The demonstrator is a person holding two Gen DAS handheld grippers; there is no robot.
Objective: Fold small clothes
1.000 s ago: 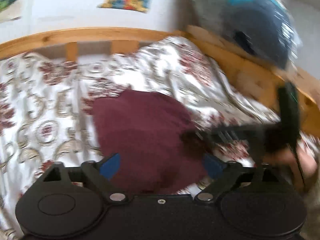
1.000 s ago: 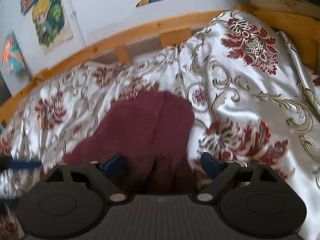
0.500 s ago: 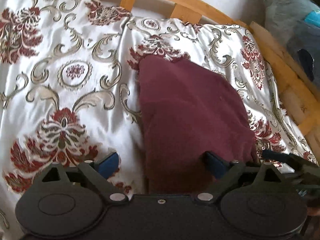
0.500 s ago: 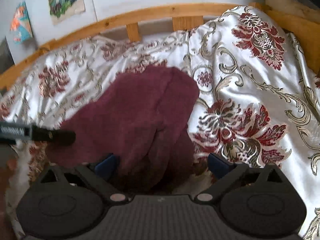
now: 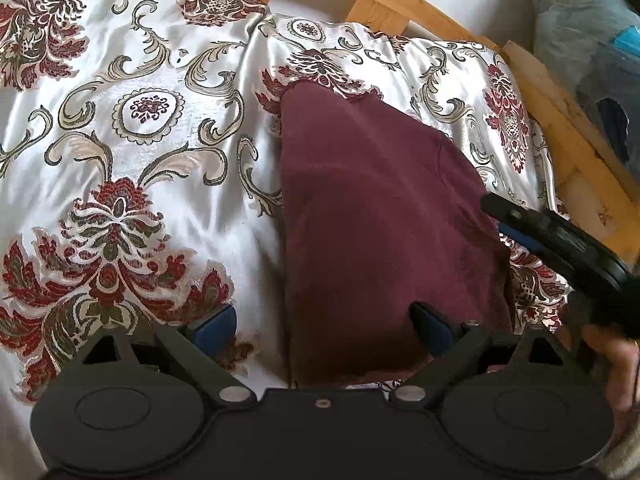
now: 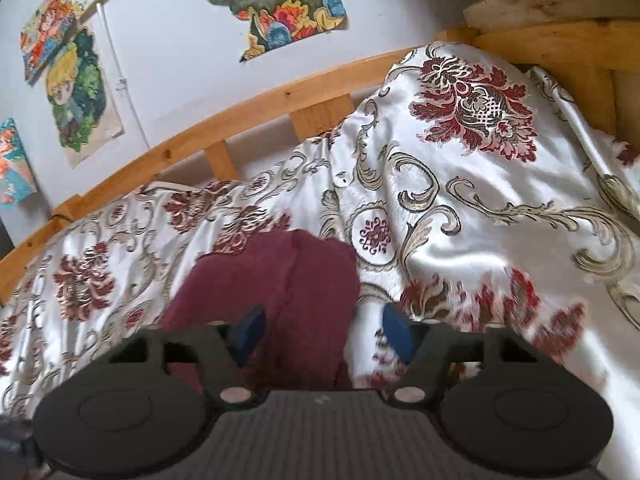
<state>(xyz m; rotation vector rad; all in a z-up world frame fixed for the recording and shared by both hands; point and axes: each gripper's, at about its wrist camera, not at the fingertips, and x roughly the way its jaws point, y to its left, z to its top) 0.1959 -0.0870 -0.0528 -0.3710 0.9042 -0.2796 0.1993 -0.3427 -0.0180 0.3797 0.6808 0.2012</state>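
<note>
A dark maroon garment (image 5: 380, 216) lies folded on the floral satin bedspread (image 5: 120, 152). My left gripper (image 5: 324, 324) is open, straddling the garment's near left edge. In the left wrist view the right gripper's body and the hand holding it (image 5: 560, 248) come in from the right, beside the garment's right edge. In the right wrist view my right gripper (image 6: 324, 332) is open over the near right part of the garment (image 6: 288, 280), one blue pad (image 6: 250, 328) over the cloth and the other (image 6: 398, 334) over the bedspread.
A wooden bed rail (image 6: 240, 120) runs along the far side, with posters (image 6: 280, 0) on the wall behind. A wooden frame (image 5: 568, 128) and a pile of bluish fabric (image 5: 592, 40) stand at the right. The bedspread bulges up at the right (image 6: 480, 160).
My left gripper has swung to look down on the garment from its left side. My right gripper has tilted upward and its jaws stand closer together than before.
</note>
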